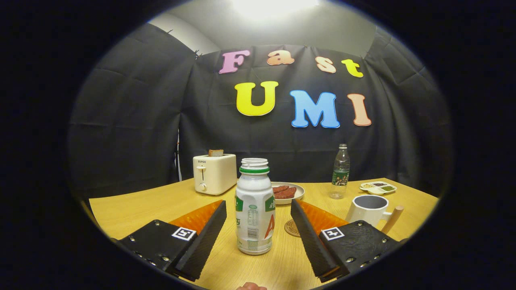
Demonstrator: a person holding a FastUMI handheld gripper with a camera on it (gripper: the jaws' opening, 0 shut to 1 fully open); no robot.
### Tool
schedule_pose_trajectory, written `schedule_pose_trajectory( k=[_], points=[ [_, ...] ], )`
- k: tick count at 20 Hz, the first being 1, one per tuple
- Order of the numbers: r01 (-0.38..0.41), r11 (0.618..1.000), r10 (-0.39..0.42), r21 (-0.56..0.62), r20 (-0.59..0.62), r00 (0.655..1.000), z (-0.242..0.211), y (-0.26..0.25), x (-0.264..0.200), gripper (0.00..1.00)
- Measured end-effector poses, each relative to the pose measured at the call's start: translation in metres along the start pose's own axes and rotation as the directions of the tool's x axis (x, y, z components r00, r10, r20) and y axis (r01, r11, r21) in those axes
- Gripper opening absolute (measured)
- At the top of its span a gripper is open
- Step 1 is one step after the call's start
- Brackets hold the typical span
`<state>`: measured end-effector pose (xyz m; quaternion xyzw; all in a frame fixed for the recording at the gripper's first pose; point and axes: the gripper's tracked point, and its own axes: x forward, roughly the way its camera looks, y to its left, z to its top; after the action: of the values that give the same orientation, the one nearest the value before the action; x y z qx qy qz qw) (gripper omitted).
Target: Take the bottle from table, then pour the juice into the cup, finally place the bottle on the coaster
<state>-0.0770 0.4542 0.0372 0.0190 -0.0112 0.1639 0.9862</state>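
A white juice bottle [254,207] with a green neck band and no cap stands upright on the wooden table [133,209]. It sits between the two fingers of my gripper [258,219], which is open with a gap on each side of the bottle. A white cup [369,209] with a wooden handle stands to the right, just beyond the right finger. A round brown coaster [292,228] lies on the table between the bottle and the right finger, partly hidden by that finger.
A white toaster [214,174] with a slice of bread stands at the back left. Behind the juice bottle is a plate of meat [288,191]. A clear water bottle [340,172] and a small condiment dish [378,187] stand at the back right.
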Motion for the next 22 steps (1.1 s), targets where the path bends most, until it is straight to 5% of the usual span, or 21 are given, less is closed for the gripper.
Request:
schedule_pose_trajectory(
  k=[6, 10, 16, 18, 22],
  points=[
    [-0.062, 0.997, 0.060, -0.036, -0.053, 0.997, -0.022, 0.003, 0.036, 0.97],
    [-0.011, 0.995, 0.005, -0.103, -0.059, 0.998, -0.024, -0.011, 0.052, 0.98],
    [-0.022, 0.999, 0.019, -0.036, -0.069, 0.997, -0.029, -0.001, 0.057, 0.97],
    [-0.052, 0.998, 0.051, -0.026, -0.067, 0.996, -0.030, 0.006, 0.058, 0.73],
    [-0.036, 0.999, 0.036, 0.007, -0.069, 0.997, -0.028, 0.002, 0.052, 0.69]
  ],
)
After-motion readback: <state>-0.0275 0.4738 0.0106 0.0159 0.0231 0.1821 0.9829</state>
